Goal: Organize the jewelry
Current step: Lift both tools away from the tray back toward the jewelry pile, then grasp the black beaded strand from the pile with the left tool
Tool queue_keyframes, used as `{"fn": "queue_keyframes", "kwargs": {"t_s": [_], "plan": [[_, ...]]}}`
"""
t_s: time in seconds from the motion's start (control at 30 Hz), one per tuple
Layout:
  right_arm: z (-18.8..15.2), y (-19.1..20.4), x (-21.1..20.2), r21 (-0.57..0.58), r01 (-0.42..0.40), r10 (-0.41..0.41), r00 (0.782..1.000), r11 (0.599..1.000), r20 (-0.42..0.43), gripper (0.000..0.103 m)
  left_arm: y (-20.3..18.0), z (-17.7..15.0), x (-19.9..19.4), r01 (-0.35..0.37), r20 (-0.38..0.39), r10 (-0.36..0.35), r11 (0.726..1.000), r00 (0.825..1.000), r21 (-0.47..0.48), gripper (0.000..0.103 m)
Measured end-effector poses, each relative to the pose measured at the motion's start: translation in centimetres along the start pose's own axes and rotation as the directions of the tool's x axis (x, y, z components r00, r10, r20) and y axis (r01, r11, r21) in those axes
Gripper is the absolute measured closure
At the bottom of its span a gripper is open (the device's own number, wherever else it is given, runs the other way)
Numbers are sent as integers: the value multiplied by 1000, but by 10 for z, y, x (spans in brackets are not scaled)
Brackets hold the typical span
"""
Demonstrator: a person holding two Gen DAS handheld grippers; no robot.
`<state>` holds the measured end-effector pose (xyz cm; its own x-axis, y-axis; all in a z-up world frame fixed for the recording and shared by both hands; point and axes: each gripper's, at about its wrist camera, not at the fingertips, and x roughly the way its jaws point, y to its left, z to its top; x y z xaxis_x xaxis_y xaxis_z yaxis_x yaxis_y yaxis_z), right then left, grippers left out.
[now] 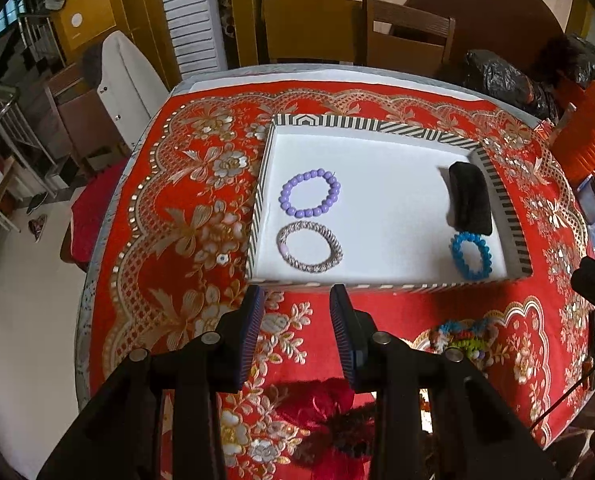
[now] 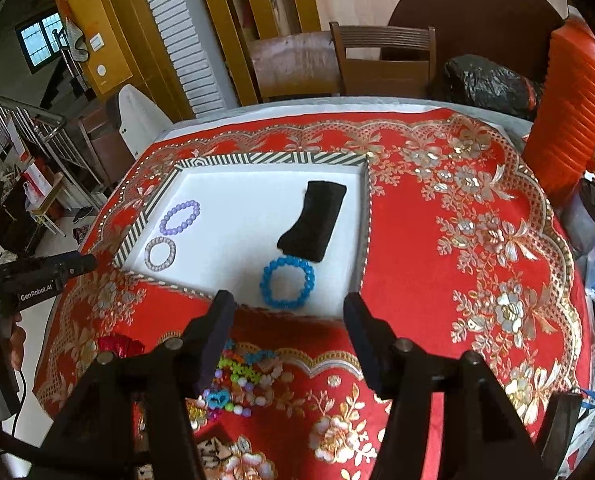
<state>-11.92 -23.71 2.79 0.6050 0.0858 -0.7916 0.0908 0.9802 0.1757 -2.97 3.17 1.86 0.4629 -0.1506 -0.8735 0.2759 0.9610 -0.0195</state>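
Observation:
A white tray with a striped rim (image 1: 377, 126) (image 2: 257, 158) sits on the red floral cloth. In it lie a purple bead bracelet (image 1: 310, 194) (image 2: 180, 217), a silver woven bracelet (image 1: 309, 246) (image 2: 160, 253), a blue bead bracelet (image 1: 470, 256) (image 2: 287, 282) and a black cushion (image 1: 469, 198) (image 2: 315, 220). My left gripper (image 1: 297, 300) is open and empty, just short of the tray's near rim. My right gripper (image 2: 289, 306) is open and empty, over the near rim, close to the blue bracelet. A pile of colourful bead jewelry (image 2: 241, 376) (image 1: 463, 338) lies on the cloth below the right gripper.
A red tasselled piece (image 1: 317, 404) (image 2: 121, 346) lies on the cloth near me. An orange ribbed object (image 2: 573, 120) and black bags (image 2: 493, 84) stand at the table's far right. Wooden chairs (image 2: 381, 60) stand behind the table. The left gripper's body (image 2: 37, 276) shows at the left.

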Motion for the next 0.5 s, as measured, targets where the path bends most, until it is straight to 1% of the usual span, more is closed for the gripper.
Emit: {"fn": "queue_keyframes", "kwargs": {"t_s": [0.23, 0.37, 0.5], "plan": [[-22, -1, -19, -9, 6, -6, 1000, 1000, -2, 42, 5, -14, -10, 21, -1, -21, 1000, 1000, 4, 83], [-38, -3, -26, 1, 7, -7, 1000, 1000, -12, 42, 11, -24, -13, 61, -22, -61, 998, 998, -1, 83], [-57, -5, -27, 20, 4, -3, 999, 1000, -34, 41, 11, -38, -12, 108, -62, -107, 994, 992, 4, 83]]}}
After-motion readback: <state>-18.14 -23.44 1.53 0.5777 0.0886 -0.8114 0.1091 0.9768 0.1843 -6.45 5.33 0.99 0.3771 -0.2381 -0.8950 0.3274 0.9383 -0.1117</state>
